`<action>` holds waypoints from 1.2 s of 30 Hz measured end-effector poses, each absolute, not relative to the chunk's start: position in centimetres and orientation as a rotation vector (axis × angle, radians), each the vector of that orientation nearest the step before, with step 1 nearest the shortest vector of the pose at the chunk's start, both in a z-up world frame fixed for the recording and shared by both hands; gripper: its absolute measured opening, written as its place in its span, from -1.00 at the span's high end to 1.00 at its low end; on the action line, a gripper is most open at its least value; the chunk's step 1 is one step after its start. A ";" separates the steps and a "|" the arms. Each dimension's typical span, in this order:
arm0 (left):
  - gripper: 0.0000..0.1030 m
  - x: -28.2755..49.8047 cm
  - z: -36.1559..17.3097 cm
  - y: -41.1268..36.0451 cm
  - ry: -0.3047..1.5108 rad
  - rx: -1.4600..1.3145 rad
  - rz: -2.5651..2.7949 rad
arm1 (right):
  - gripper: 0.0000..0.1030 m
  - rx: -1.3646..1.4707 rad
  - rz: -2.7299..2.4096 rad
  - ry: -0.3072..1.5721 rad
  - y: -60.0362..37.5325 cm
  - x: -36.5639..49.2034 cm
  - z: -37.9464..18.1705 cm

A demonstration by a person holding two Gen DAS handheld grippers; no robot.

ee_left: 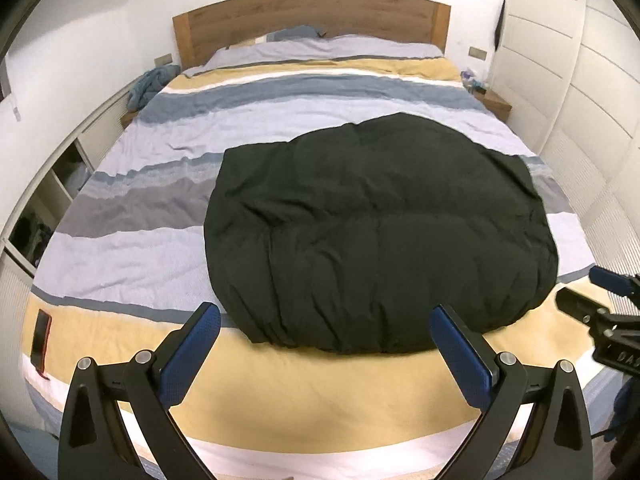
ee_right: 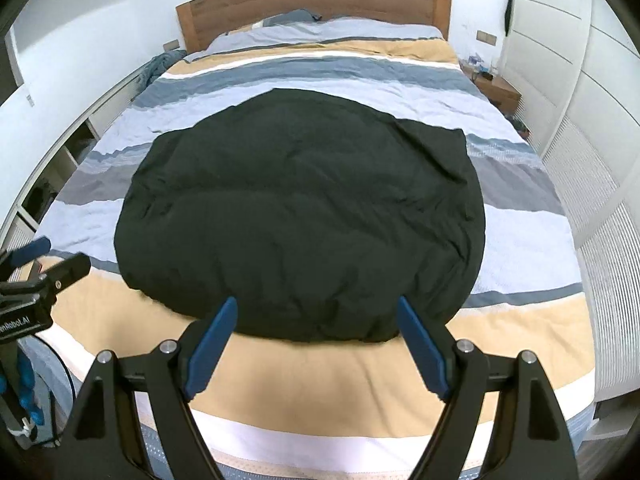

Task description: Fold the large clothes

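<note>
the black puffy quilted garment (ee_right: 300, 216), a large padded piece that looked already doubled into a rounded, roughly rectangular bundle, lay flat on the striped blue, grey and sand-yellow bedcover (ee_right: 528, 240), nearer the foot of the bed than the wooden headboard (ee_right: 312, 4) and a little toward the white wardrobe side. both tools hung above the near edge of the mattress, tilted down at it. the left gripper (ee_left: 324, 328) had its blue-padded fingers (ee_left: 192, 354) spread wide with nothing between them, and the right gripper (ee_right: 318, 320) was likewise spread and empty, its tips over the garment's near hem without touching it.

the step in hand seemed to be checking the fold, or setting up another one. to do that well, each gripper would have needed to come down on a near corner, one at either end of the hem, pinching through all the layers so the filling did not slip. lifting both corners together and carrying them evenly toward the far edge would have kept the fold square. the dark cloth hid its seams, so whether sleeves were tucked inside could not be told. a slim dark phone with a red edge (ee_left: 40, 340) lay well off to the left, out of the way.
</note>
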State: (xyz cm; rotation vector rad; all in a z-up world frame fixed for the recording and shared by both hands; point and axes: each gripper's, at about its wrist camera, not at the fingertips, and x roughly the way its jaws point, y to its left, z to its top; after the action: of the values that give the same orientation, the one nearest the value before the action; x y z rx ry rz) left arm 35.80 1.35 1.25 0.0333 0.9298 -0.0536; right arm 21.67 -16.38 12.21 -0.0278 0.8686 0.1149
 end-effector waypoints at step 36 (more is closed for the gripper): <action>-0.99 34.2 3.0 0.2 0.907 0.117 -0.047 | -0.58 -0.087 0.126 0.834 -16.1 19.6 14.2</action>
State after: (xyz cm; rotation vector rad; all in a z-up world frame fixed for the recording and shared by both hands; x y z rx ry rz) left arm 34.19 0.23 2.99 0.1172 0.9067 -0.0472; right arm 19.55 -16.15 14.21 -0.0865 0.8339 0.1255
